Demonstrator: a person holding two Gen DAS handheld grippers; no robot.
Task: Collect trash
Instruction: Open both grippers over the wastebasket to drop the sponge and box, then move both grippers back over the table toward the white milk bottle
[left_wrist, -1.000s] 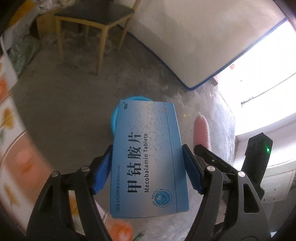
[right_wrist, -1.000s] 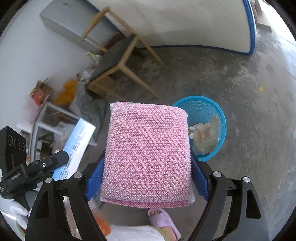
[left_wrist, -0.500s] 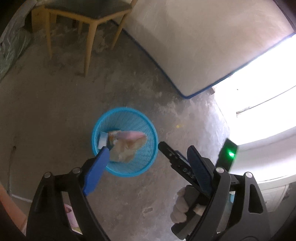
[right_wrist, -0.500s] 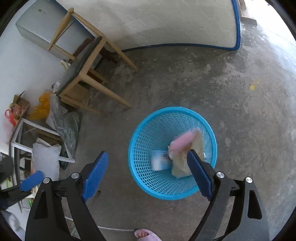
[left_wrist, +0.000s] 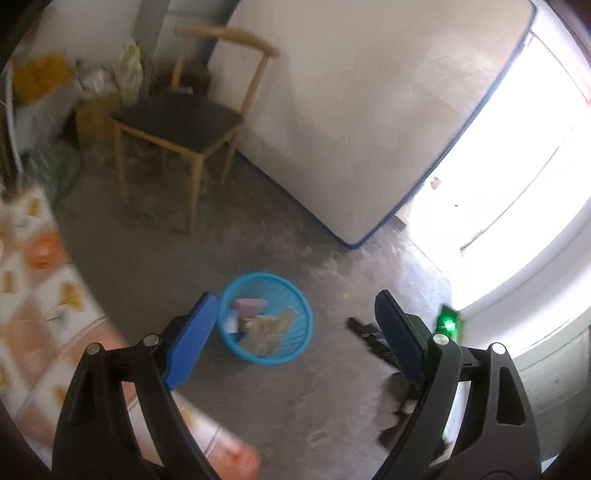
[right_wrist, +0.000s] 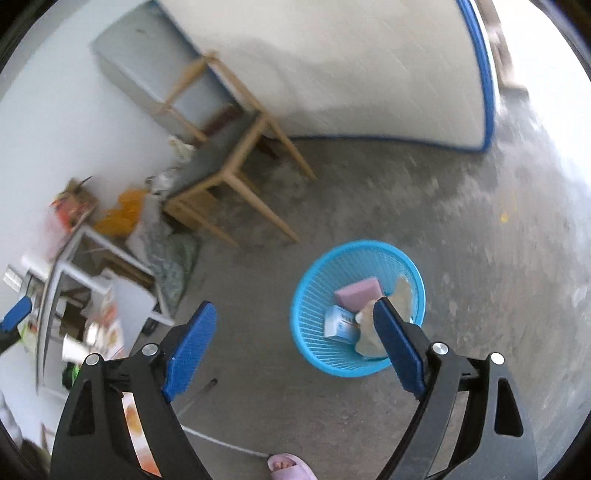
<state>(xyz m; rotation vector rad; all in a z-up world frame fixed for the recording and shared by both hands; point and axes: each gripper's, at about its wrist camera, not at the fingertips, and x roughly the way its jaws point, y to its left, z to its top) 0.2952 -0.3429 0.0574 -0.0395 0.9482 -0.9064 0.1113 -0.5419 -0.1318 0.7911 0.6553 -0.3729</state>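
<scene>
Leaning on the far wall at twelve o'clock: white blue-edged mattress (right_wrist: 351, 66). In front, at ten, wooden chair with dark seat (left_wrist: 181, 122). On grey concrete, round blue plastic mesh basket (right_wrist: 314, 314) holding pink sponge (right_wrist: 358, 293), blue-white tablet box (right_wrist: 341, 321) and crumpled paper (all dropped in). Left gripper (left_wrist: 295, 343) and right gripper (right_wrist: 295, 343) both spread wide, gripping nothing.

both claws (left_wrist: 291, 339) (right_wrist: 291, 341) apparently wide, empty
</scene>
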